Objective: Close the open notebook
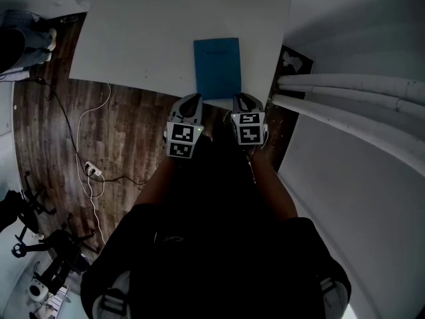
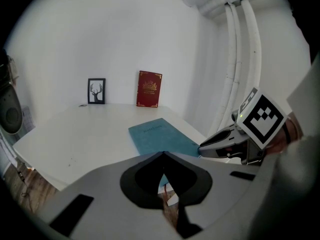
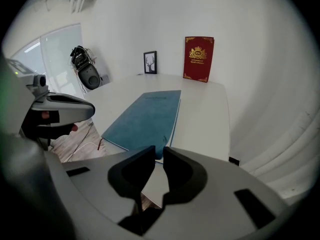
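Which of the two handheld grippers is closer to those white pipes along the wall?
Right. The right gripper is at the white table's near edge, next to the white pipes; the left gripper is farther off, on the other side of the teal notebook.

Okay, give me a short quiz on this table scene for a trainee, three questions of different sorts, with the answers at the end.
1. True or false: the blue notebook lies open on the white table.
2. Pick one: what stands at the wall near the red book? A, a framed deer picture. B, a mug. C, a desk lamp.
3. Short answer: which has its jaws slightly apart with nothing between them, the left gripper or the right gripper?

Key
1. False. It is closed, with its cover up.
2. A.
3. The right gripper. The left gripper's jaw tips meet.
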The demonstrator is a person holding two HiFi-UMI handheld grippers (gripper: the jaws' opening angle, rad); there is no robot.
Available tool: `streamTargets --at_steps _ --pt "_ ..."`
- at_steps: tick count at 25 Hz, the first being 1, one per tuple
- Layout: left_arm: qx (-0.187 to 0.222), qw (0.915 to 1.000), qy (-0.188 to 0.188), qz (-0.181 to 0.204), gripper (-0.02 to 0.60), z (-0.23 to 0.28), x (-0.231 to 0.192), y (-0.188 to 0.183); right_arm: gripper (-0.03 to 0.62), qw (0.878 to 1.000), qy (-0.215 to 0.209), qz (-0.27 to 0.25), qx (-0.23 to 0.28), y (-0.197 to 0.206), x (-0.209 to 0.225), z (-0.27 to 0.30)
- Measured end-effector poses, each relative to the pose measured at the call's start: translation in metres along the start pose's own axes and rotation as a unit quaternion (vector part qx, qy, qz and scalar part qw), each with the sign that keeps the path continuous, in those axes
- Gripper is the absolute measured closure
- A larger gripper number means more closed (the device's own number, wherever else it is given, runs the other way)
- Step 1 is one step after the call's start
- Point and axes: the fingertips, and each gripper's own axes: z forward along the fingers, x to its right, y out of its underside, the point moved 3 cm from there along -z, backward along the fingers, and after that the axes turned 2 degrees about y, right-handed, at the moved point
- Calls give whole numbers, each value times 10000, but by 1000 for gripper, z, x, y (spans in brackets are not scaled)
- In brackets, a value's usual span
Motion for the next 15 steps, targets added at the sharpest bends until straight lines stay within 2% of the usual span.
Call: streamTargets --at_steps 7,15 --pt "2 10000 0 -6 578 -2 -3 2 528 10000 35 -14 29 -2 -2 0" --pt "104 9999 33 -27 578 -8 -2 2 523 9989 368 -199 -234 7 -4 -12"
